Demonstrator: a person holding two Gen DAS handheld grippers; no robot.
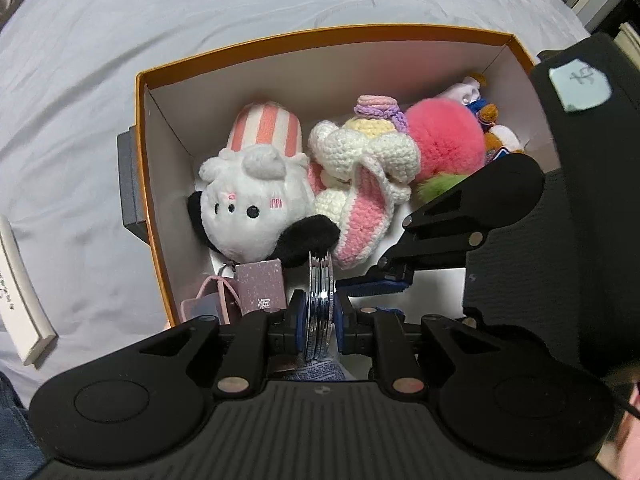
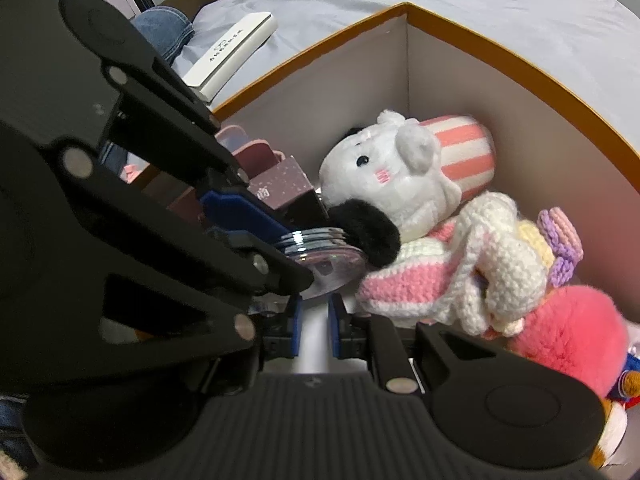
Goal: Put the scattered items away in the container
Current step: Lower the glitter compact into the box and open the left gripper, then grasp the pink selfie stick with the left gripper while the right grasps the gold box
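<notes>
Now the left gripper [image 1: 319, 322] grasps a stack of discs [image 1: 319, 304] low in the frame's centre, above the orange box [image 1: 140, 128] floor (plush toys crowd behind). Next: release them there. The right gripper [image 2: 314, 330] is unclenched, holding nothing.

Around me spreads a bed under a wrinkled pale grey sheet [image 1: 240, 20]; a white flat box [image 2: 230, 54] lies on it.

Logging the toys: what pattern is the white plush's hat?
Pink and white vertical stripes on the hat; left wrist view shows it best.
</notes>
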